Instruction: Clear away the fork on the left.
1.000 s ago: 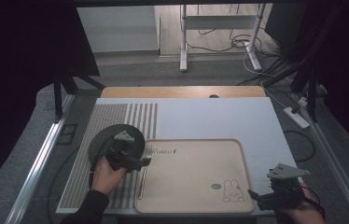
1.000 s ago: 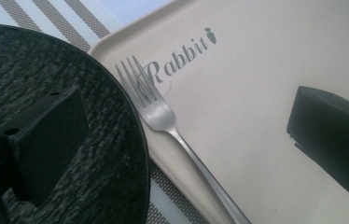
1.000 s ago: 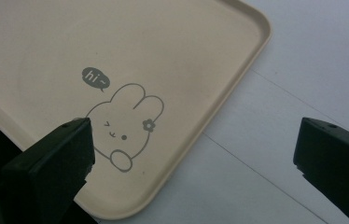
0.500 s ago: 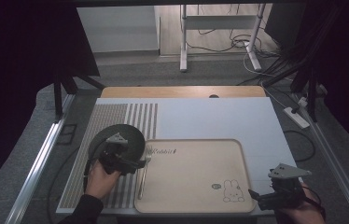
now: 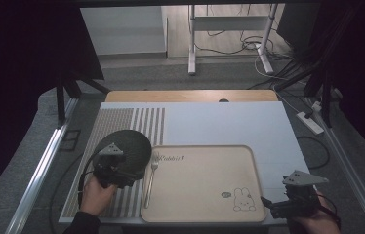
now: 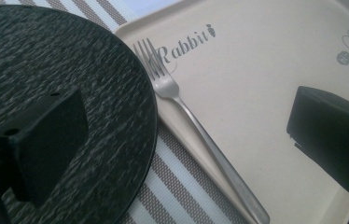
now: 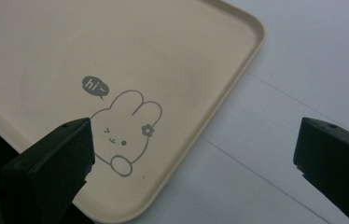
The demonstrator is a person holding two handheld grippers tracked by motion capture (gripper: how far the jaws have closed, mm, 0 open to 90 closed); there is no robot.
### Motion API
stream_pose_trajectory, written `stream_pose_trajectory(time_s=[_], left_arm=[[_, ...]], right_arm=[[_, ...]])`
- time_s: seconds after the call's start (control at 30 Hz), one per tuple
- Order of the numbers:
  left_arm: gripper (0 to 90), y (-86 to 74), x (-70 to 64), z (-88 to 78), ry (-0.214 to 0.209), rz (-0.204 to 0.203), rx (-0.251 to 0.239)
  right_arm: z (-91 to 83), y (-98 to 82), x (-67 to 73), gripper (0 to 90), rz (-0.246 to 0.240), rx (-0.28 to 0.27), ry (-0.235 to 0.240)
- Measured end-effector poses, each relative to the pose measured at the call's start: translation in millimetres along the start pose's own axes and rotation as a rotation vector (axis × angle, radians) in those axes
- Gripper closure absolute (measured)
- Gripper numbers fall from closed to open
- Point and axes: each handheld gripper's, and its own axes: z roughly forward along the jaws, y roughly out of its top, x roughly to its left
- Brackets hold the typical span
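Note:
A black round plate [image 5: 127, 144] [image 6: 46, 65] lies on the striped mat, left of a beige rabbit-print tray [image 5: 205, 175] [image 6: 256, 70] [image 7: 140, 46]. A silver fork [image 5: 150, 180] [image 6: 200, 135] rests along the tray's left rim, tines pointing away from me. My left gripper [image 5: 131, 173] [image 6: 186, 116] is open at the plate's near edge, one jaw over the plate and the other over the tray, with the fork between them untouched. My right gripper [image 5: 268, 204] [image 7: 193, 135] is open and empty at the tray's near right corner, beside the rabbit drawing [image 7: 121, 135].
The tray and plate sit on a white mat [image 5: 229, 122] with a striped left part [image 5: 122, 122], over a wooden table [image 5: 190, 95]. Metal rails run along both sides. A stand, cables and a power strip [image 5: 310, 122] lie on the floor beyond.
My left gripper has drawn back to the left and towards me, off the tray's edge. The fork, tray and right gripper have stayed put.

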Motion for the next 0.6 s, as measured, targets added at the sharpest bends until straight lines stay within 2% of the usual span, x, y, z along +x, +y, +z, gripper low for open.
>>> stream_pose_trajectory(time_s=[0.27,0.47,0.6], left_arm=[[0.0,-9.0,-3.7,-9.1,0.007,-0.004,-0.004],[0.0,-14.8,-8.5,-15.1,0.057,-0.010,0.001],[0.0,-18.5,-10.1,-17.6,0.058,-0.014,0.000]], right_arm=[[0.3,-0.1,0.3,0.0,0.001,-0.002,0.000],[0.6,0.1,0.6,0.0,-0.010,0.002,0.000],[0.4,0.1,1.0,0.0,-0.013,0.005,-0.002]])
